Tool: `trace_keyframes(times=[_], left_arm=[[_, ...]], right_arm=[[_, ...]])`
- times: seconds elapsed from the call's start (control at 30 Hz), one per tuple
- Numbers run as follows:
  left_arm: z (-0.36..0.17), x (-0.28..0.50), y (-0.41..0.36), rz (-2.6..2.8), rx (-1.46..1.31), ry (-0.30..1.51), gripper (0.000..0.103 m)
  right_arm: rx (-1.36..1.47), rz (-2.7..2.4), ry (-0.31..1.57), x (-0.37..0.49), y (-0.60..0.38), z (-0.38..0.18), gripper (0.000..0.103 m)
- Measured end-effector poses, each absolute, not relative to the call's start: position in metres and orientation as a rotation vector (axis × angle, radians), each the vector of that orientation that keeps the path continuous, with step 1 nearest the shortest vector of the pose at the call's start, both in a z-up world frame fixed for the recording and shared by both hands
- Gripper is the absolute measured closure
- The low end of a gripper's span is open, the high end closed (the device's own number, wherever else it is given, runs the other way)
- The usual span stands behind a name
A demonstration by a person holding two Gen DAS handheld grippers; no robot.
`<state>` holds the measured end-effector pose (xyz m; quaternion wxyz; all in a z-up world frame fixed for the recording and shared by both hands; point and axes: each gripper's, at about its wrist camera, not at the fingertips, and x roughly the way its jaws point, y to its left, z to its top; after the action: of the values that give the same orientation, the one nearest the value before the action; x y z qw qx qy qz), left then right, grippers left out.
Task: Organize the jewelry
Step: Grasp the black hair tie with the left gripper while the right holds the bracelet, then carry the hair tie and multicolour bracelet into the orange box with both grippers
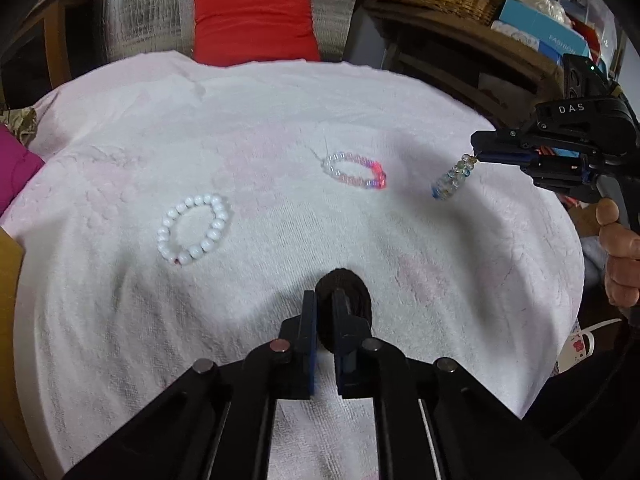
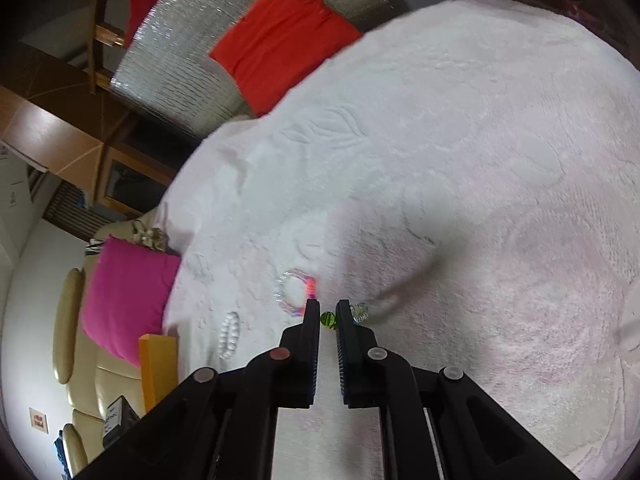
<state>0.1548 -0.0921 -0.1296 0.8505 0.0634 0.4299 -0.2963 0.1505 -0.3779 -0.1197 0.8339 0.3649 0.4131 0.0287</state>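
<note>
A white terry towel [image 1: 280, 128] covers the tabletop, and three pieces of jewelry show against it. The left hand-held gripper [image 1: 325, 300] has its jaws drawn nearly together on a dark brown fuzzy ring-shaped band [image 1: 356, 292], held low over the near part of the towel. Ahead and to the left lies a bracelet of round white pearl-like beads [image 1: 196, 228], flat and open in a loop. Farther off, toward the middle, lies a smaller bracelet of clear, pink and purple beads [image 1: 356, 171], also flat on the cloth and well apart from the white one. At the right edge, the right hand-held gripper [image 1: 476, 156] is pinched closed on a bracelet of clear, blue and green glass beads [image 1: 452, 180], which hangs from the fingertips above the towel; in the right wrist view a green bead [image 2: 328, 319] sits between the narrow-set jaws. Beyond the towel stands a red cushion [image 1: 254, 22] against silver quilted material [image 1: 160, 8].
</note>
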Motion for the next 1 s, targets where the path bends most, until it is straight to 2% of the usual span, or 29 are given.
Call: trace_keyframes(times=[0.6, 1.0], left_arm=[[-0.092, 0.135, -0.027, -0.453, 0.045, 0.771, 0.096], [-0.034, 0.088, 0.068, -0.256, -0.064, 0.695, 0.096]], right_arm=[[0.659, 0.287, 0.739, 0.157, -0.302, -0.083, 0.094], [0.523, 0.471, 0.738, 0.161, -0.171, -0.046, 0.094]])
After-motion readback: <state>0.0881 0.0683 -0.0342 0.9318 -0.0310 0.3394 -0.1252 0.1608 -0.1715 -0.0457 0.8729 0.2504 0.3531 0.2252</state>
